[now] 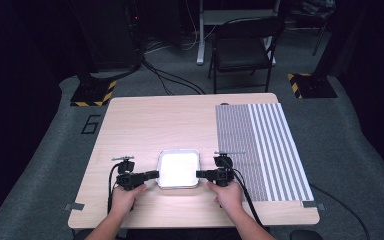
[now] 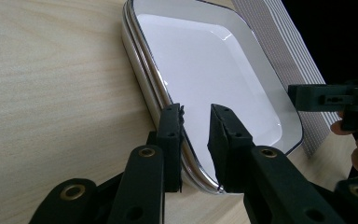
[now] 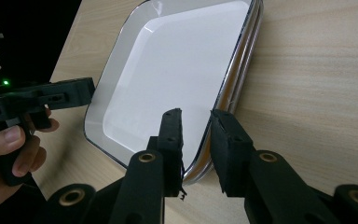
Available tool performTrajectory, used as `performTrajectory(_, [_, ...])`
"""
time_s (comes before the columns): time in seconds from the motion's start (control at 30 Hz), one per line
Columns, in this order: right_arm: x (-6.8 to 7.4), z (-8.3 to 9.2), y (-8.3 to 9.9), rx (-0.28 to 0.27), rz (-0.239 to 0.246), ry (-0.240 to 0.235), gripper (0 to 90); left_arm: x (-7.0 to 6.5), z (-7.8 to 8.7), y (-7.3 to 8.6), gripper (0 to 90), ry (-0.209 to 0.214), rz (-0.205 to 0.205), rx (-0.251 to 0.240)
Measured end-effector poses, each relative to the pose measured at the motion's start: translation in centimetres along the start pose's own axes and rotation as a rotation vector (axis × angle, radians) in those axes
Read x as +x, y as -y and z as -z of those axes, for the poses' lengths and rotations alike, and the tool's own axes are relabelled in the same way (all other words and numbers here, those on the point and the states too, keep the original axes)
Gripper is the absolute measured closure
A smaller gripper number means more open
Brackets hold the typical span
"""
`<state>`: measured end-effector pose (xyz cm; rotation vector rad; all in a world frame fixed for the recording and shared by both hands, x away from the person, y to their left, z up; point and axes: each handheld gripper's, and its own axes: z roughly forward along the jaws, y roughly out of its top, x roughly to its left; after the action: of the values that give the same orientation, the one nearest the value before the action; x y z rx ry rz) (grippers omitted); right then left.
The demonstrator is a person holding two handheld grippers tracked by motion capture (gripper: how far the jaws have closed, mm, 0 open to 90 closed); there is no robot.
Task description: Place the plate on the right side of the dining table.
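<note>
Two hands at the tabletop's near edge hold the left gripper (image 1: 152,174) and right gripper (image 1: 201,174), each pinching an opposite rim of stacked white trays (image 1: 178,168). They look stiff, glossy and likely slippery; the rims seem the best hold.

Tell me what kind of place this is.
Probably a lab or recording studio, not a home: a lone wooden table on grey carpet, stands with black-and-yellow hazard-striped bases, loose cables on the floor, a folding chair, and dark surroundings. A striped mat covers the table's right side.

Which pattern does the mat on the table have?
The mat has grey and white stripes, finer on its left part; the high view shows it best.
</note>
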<state>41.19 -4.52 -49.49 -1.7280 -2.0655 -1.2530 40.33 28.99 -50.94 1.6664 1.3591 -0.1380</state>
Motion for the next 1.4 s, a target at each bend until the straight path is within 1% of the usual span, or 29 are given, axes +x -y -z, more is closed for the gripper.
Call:
performTrajectory(0.17, [0.0, 0.1, 0.0, -0.001, 0.002, -0.009, 74.5, 0.0, 0.2, 0.0, 73.9, 0.003, 0.008, -0.002])
performTrajectory(0.27, [0.2, 0.2, 0.1, 0.001, 0.001, -0.013, 74.5, -0.1, 0.4, 0.1, 73.9, 0.004, 0.001, -0.001])
performTrajectory(0.43, [0.3, 0.3, 0.3, 0.004, 0.002, -0.011, 74.5, -0.3, 0.6, 0.3, 74.4, 0.005, 0.005, 0.000])
performTrajectory(0.5, [0.3, 0.4, 0.4, 0.004, 0.013, -0.012, 74.5, -0.3, 0.7, 0.3, 74.5, 0.008, 0.007, 0.003])
performTrajectory(0.57, [0.4, 0.5, 0.5, 0.008, 0.011, -0.014, 74.5, -0.3, 0.8, 0.4, 74.7, 0.011, 0.009, 0.010])
performTrajectory(0.7, [0.3, 0.5, 0.6, 0.002, 0.006, -0.018, 74.6, -0.5, 0.9, 0.4, 75.1, 0.007, 0.005, 0.010])
performTrajectory(0.87, [0.3, 0.6, 0.6, -0.005, 0.006, -0.026, 74.6, -0.4, 1.0, 0.3, 75.0, 0.020, 0.017, 0.003])
performTrajectory(0.97, [0.4, 0.8, 0.6, -0.003, 0.004, -0.030, 74.6, -0.4, 1.1, 0.3, 74.8, 0.024, 0.012, 0.012])
performTrajectory(1.03, [0.4, 0.8, 0.6, -0.001, 0.011, -0.030, 74.6, -0.5, 1.1, 0.4, 74.8, 0.027, 0.018, 0.012])
performTrajectory(1.07, [0.4, 0.9, 0.7, 0.000, 0.008, -0.028, 74.6, -0.5, 1.1, 0.4, 74.7, 0.029, 0.014, 0.015])
performTrajectory(1.2, [0.5, 1.1, 0.8, -0.004, 0.007, -0.033, 74.6, -0.6, 1.2, 0.4, 74.8, 0.037, 0.019, 0.018])
performTrajectory(1.4, [0.4, 1.3, 1.0, 0.009, 0.018, -0.023, 74.6, -0.9, 1.0, 0.6, 74.8, 0.021, 0.007, 0.030])
